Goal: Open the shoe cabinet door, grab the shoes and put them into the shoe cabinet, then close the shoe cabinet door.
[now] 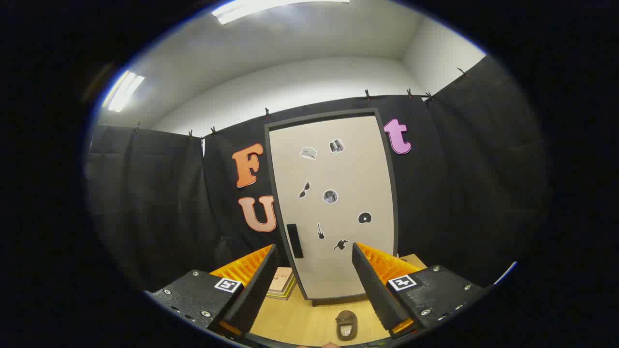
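Gripper nearest, jaws wide, holding nothing; shoe on the table between the fingers, near; cabinet door beyond, closed; handle at its left edge. Risk: the narrow handle may slip out during the pull; the shoe lies near the door's swing.

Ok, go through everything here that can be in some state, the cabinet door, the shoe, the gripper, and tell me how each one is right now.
Shoe cabinet door: shut, flush in its dark frame, handle untouched.
Shoe: lying on the wooden table in front of the cabinet, between the fingers, not gripped.
Gripper: open, fingers spread wide, holding nothing.
Books: stacked flat beside the cabinet's base.
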Tool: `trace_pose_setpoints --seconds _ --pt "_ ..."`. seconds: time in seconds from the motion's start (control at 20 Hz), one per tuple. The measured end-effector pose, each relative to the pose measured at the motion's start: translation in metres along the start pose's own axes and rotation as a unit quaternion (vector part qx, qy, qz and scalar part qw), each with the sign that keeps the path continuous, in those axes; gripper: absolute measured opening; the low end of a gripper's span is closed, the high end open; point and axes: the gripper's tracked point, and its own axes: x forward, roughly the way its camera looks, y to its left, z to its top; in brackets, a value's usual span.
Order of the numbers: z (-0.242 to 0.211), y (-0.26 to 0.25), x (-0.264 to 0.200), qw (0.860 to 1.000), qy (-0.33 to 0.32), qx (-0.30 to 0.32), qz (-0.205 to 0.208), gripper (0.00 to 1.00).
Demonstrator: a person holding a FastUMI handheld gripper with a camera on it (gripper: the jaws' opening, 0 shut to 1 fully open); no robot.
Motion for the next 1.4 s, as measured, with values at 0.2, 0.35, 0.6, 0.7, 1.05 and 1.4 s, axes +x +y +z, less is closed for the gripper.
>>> trace_pose_setpoints --seconds 0.2,0.35,0.6,0.7,1.05,1.4 --pt "0.001 -0.001 0.003 1.0 -0.003 -0.005 -0.001 0.95" --pt "-0.001 0.0 0.007 1.0 -0.001 -0.008 -0.002 0.95" --pt "-0.003 0.006 0.011 1.0 -0.002 -0.014 0.003 0.95" --pt "-0.002 0.007 0.012 1.0 -0.004 -0.01 0.005 0.95" --pt "-0.006 0.018 0.018 1.0 -0.001 -0.021 0.014 0.95" --pt "-0.018 0.048 0.027 0.999 0.003 -0.031 0.026 0.95"
